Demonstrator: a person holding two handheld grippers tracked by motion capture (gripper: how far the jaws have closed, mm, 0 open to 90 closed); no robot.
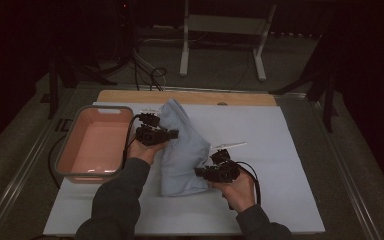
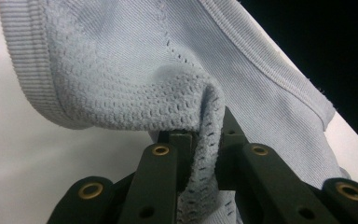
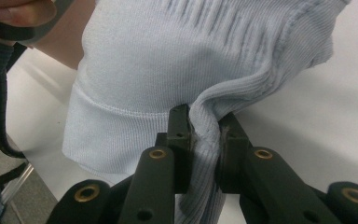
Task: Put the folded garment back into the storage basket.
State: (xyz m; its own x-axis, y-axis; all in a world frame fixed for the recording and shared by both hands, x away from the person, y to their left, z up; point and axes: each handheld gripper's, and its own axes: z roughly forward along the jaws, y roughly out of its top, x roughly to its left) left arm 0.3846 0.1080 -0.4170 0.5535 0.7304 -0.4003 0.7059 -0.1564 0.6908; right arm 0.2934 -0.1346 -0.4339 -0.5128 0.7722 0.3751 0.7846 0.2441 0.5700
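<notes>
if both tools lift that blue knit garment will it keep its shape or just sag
It will probably sag: the garment already bunches into a soft fold where the left tool pinches it. It looks light, since thin knit drapes from the right tool too. The ribbed texture suggests it is unlikely to slip.

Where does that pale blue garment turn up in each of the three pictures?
High view: pale blue garment at mid-table, between both grippers.
Left gripper view: spread across the top, a fold pinched by the jaws.
Right gripper view: upper middle, ribbed fold pinched likewise.
Shared landmark: white table cover.
</notes>
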